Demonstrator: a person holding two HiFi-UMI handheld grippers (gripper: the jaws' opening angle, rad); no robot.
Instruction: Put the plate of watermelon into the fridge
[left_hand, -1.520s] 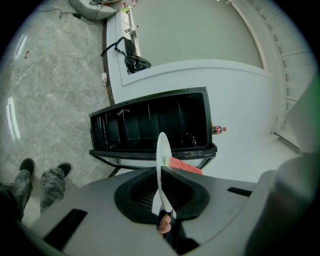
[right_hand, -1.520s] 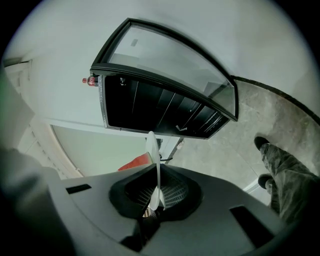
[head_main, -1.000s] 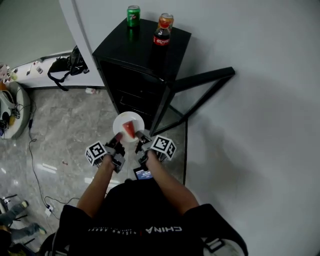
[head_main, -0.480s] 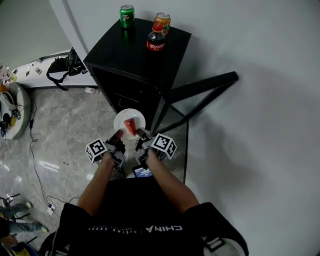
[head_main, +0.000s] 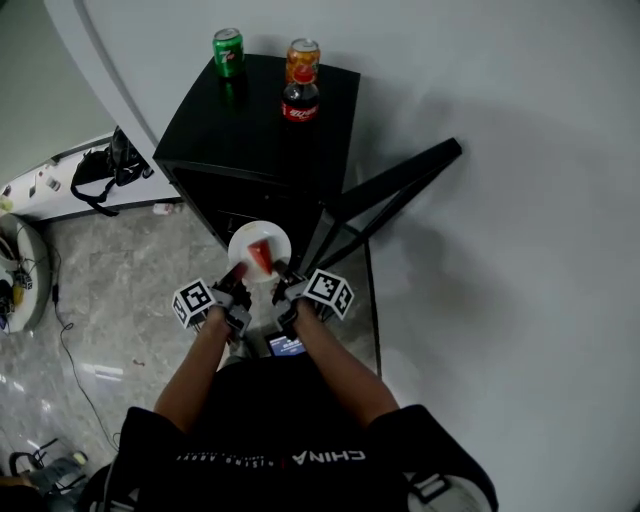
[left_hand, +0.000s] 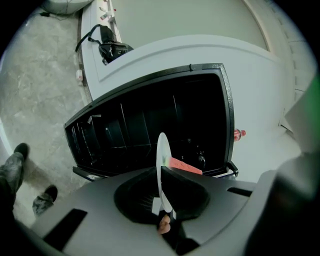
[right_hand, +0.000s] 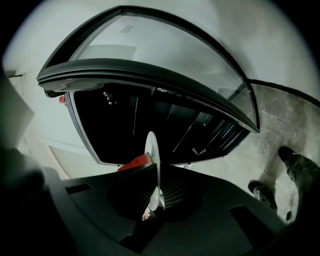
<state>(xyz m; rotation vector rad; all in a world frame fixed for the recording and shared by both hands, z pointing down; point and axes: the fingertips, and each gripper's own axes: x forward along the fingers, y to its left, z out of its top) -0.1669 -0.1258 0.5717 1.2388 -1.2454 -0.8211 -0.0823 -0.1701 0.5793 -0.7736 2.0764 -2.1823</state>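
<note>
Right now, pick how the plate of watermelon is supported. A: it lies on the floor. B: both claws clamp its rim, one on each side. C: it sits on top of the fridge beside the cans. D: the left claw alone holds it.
B: the left claw and the right claw are each shut on the rim of the plate, holding it before the open fridge.

Open fridge (head_main: 255, 115) ahead, door (head_main: 395, 182) at right.
</note>
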